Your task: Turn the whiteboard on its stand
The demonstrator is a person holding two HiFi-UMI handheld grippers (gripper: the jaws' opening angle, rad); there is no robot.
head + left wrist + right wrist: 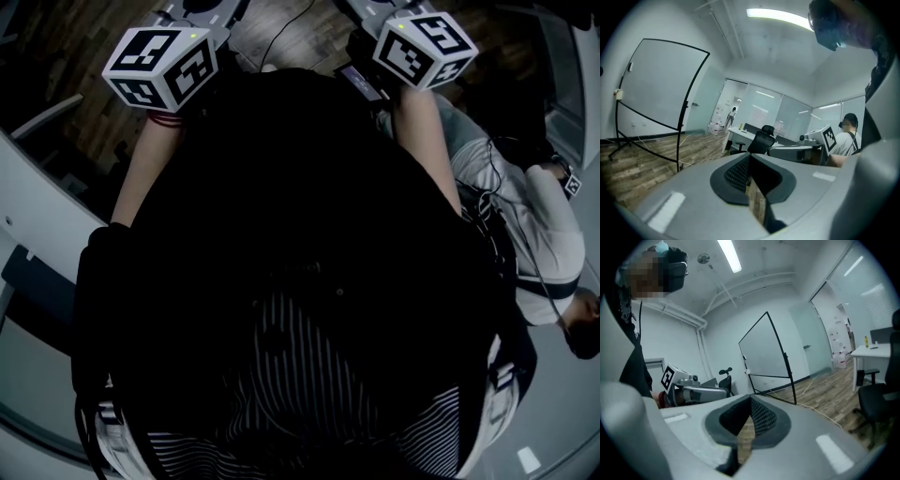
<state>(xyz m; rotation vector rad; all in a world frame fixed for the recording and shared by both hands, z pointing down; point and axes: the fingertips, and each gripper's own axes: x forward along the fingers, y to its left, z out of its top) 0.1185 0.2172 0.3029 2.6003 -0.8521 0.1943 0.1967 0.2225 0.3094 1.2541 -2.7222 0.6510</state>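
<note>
The whiteboard (656, 84) stands on the plank floor (642, 168), well apart from both grippers. It lies off to the left of the left gripper (757, 201) and almost straight ahead of the right gripper (744, 437) (so the right looks better aimed). Both pairs of jaws are closed on nothing. The panel is smooth and pale, long axis upright, in a thin black tube stand (786, 373).
</note>
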